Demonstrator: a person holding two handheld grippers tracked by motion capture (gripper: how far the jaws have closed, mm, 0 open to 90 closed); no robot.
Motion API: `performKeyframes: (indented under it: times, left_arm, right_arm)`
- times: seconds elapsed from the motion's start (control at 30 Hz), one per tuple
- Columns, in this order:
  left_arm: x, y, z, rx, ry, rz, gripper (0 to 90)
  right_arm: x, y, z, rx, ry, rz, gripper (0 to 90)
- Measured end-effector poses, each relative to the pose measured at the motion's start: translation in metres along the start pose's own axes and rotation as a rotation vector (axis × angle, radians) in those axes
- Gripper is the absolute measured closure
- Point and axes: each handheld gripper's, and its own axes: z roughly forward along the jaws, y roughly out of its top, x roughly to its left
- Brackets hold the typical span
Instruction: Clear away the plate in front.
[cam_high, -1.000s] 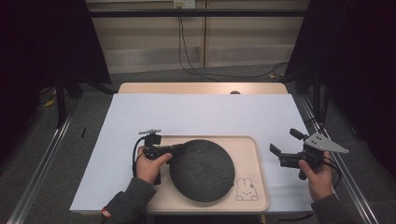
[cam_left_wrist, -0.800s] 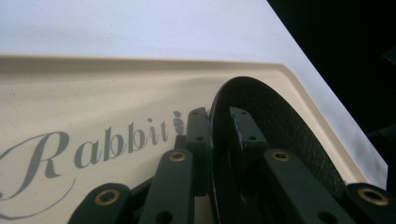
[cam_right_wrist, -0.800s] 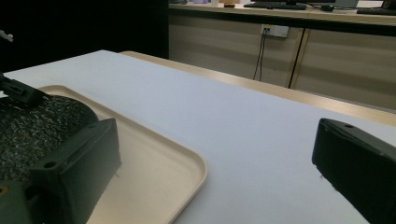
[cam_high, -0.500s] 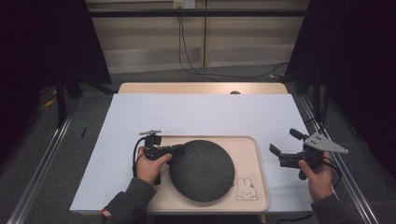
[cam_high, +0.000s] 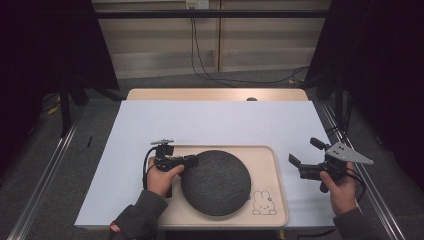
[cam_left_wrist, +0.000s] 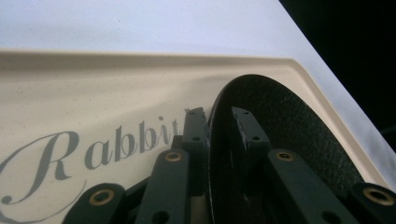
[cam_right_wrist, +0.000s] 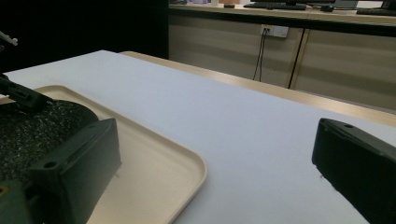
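Left tongs (cam_high: 192, 161) clamped on rim of round dark speckled stone plate (cam_high: 216, 182), lying on beige rabbit-printed tray (cam_high: 274, 165) on white-covered bench (cam_high: 210, 122); right tongs (cam_high: 305, 161) wide, empty, well apart; grasp made, lift pending.

I count one tray (cam_high: 272, 172) on the table (cam_high: 215, 120), and one plate (cam_high: 216, 183) lying in it. One white sheet (cam_high: 210, 125) covers the tabletop. I have two tongs: the left tongs (cam_high: 192, 160) and the right tongs (cam_high: 302, 150). Two hands hold them, one hand (cam_high: 161, 177) on the left and one hand (cam_high: 342, 187) on the right. The tray bears one rabbit drawing (cam_high: 263, 203) and one printed word (cam_left_wrist: 93, 149).
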Motion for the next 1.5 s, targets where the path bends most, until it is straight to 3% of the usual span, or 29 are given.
performKeyframes:
  times: [0.33,0.53,0.63,0.87,0.9,0.97,1.07,1.17,1.4,1.5]
  left_arm:
    - [0.0028,-0.0005,0.0019,0.014,0.015,0.001,75.7]
    - [0.0023,0.0000,0.0006,-0.012,0.028,0.005,78.5]
    - [0.0028,-0.0001,0.0000,-0.008,0.031,0.035,78.5]
    - [0.0011,-0.0009,0.0012,-0.013,0.038,0.038,77.0]
    - [0.0008,-0.0012,0.0012,-0.037,0.028,0.029,73.9]
    - [0.0007,-0.0003,-0.0001,-0.033,0.031,0.052,71.6]
    - [-0.0012,0.0003,-0.0010,-0.040,0.014,0.040,66.5]
    - [-0.0031,-0.0004,-0.0013,-0.043,0.026,0.073,58.7]
    - [-0.0049,0.0000,-0.0056,-0.058,0.023,0.076,47.9]
    - [-0.0060,0.0013,-0.0067,-0.072,0.019,0.087,38.3]
  right_arm:
    - [0.0000,-0.0003,0.0012,-0.004,-0.001,-0.006,0.8]
    - [0.0008,-0.0004,0.0012,0.003,-0.004,-0.003,0.8]
    - [0.0006,-0.0005,0.0014,0.001,-0.001,-0.005,0.8]
    - [0.0005,-0.0003,0.0016,0.002,-0.004,-0.005,0.9]
    - [0.0005,-0.0001,0.0017,0.002,-0.005,-0.004,0.9]
    - [0.0004,-0.0001,0.0016,0.005,-0.004,-0.005,0.9]
    - [0.0003,-0.0002,0.0020,0.004,0.001,-0.009,0.9]
    - [0.0000,0.0001,0.0023,0.001,0.003,-0.014,0.9]
    - [0.0005,0.0010,0.0027,0.003,0.002,-0.013,1.0]
    - [0.0008,0.0010,0.0028,0.002,0.002,-0.012,1.0]
